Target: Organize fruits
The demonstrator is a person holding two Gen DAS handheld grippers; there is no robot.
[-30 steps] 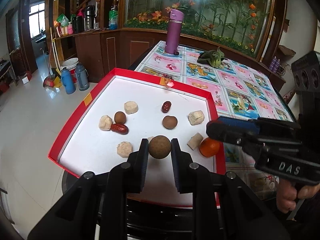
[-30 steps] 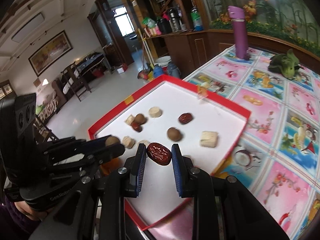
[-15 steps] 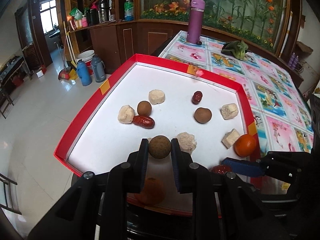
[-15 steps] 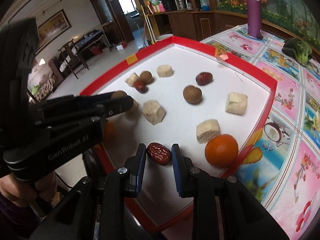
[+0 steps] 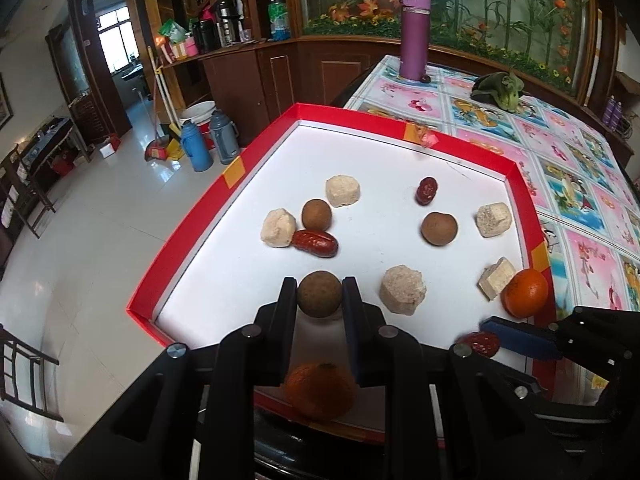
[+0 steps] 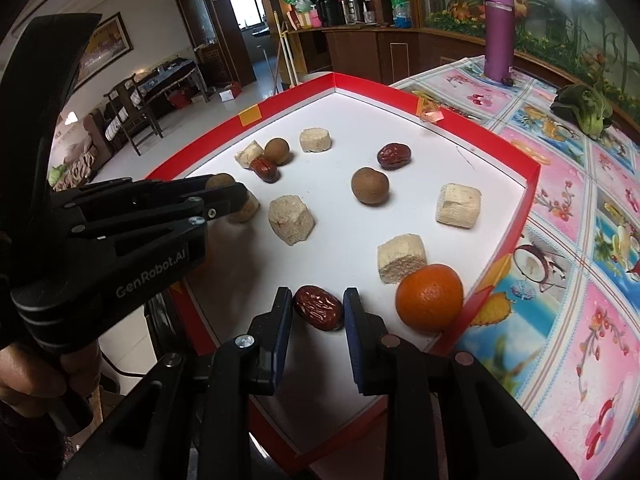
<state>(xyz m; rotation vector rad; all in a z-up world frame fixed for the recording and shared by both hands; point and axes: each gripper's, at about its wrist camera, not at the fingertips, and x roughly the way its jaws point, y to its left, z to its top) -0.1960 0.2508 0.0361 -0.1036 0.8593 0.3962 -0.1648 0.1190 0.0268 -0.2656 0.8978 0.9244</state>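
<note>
Floral-tiled tabletop point(image 6: 568, 216) carries a red-rimmed white tray point(image 5: 460, 136); above it the left hand-held gripper point(image 5: 320, 294) clamps a brown longan point(image 5: 319, 293), the right hand-held gripper point(image 6: 318, 308) pinches a red date point(image 6: 319, 307) beside a tangerine point(image 6: 430, 297).

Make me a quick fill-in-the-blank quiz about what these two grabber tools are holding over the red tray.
1. The left gripper is shut on a round ____ fruit.
2. The right gripper holds a wrinkled red ____.
3. The orange sits just inside the tray's ____ edge.
4. A ____ bottle stands on the tablecloth.

Missing words: brown; date; right; purple
</note>
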